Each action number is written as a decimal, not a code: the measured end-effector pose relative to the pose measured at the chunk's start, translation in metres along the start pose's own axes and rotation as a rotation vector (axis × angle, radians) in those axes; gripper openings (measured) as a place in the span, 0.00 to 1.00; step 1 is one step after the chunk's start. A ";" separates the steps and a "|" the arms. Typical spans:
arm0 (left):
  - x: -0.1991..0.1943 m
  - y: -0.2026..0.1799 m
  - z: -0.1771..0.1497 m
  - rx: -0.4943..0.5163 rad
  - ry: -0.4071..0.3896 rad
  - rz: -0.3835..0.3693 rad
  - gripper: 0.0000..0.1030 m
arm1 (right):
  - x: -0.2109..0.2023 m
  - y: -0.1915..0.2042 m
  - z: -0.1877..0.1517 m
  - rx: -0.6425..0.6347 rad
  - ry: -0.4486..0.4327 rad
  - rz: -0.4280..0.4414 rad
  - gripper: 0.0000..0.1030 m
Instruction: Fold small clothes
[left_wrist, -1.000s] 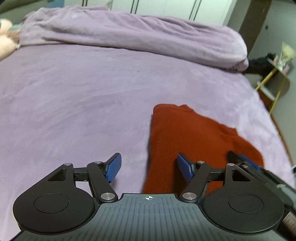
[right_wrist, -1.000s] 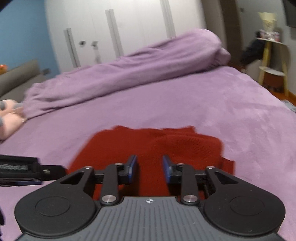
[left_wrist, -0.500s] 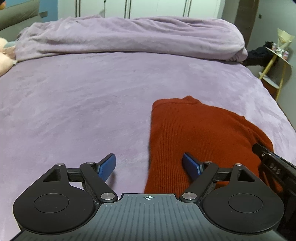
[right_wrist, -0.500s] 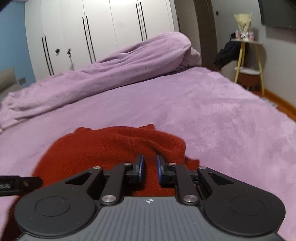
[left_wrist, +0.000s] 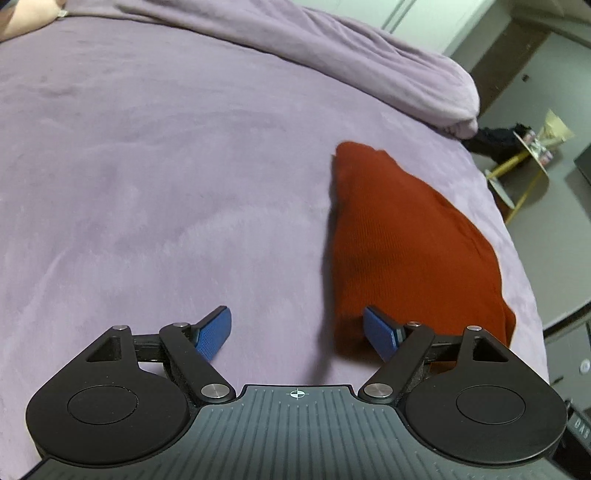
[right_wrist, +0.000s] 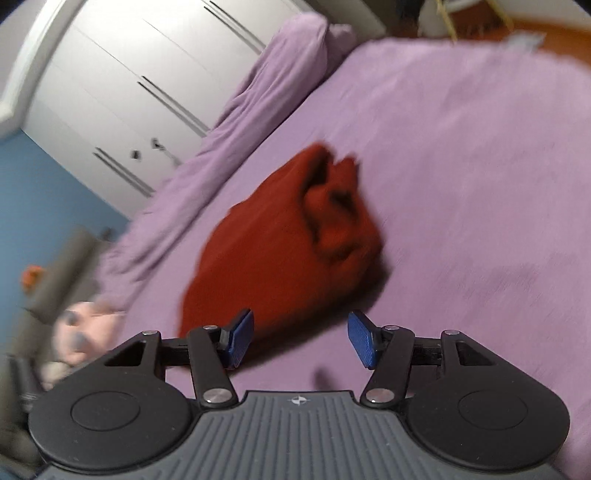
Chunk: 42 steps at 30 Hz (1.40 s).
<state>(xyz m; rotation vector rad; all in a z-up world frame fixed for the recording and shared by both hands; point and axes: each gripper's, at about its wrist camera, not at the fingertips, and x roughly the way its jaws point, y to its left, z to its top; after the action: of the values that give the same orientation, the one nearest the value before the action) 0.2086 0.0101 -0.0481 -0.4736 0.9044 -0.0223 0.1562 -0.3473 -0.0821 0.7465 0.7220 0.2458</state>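
**Now released: the fold is laid**

Half a second ago the right gripper (right_wrist: 300, 339) was pinched on the red knit garment (right_wrist: 280, 251); now its jaws stand wide and empty — like the left gripper (left_wrist: 297, 334). Folded, the garment lies on the purple bed cover (left_wrist: 147, 166), bunched at one end — likely needing tidying.

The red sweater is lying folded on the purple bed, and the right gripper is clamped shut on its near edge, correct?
Not quite. The red sweater does lie folded on the purple bed, but the right gripper is not clamped on it. The right wrist view shows its jaws spread wide, holding nothing, with the sweater lying just ahead of them.
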 end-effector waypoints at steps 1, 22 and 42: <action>0.001 -0.005 -0.002 0.030 0.010 0.001 0.80 | 0.004 -0.003 -0.001 0.028 0.006 0.006 0.53; 0.007 -0.002 -0.003 0.239 0.041 0.186 0.74 | 0.034 -0.029 0.038 0.051 0.067 -0.043 0.25; 0.129 -0.004 0.092 -0.137 0.268 -0.357 0.72 | 0.134 -0.053 0.128 0.137 0.283 0.165 0.48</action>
<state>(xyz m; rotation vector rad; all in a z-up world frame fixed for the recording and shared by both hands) 0.3602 0.0140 -0.0948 -0.7680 1.0782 -0.3580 0.3389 -0.3937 -0.1220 0.9141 0.9535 0.4621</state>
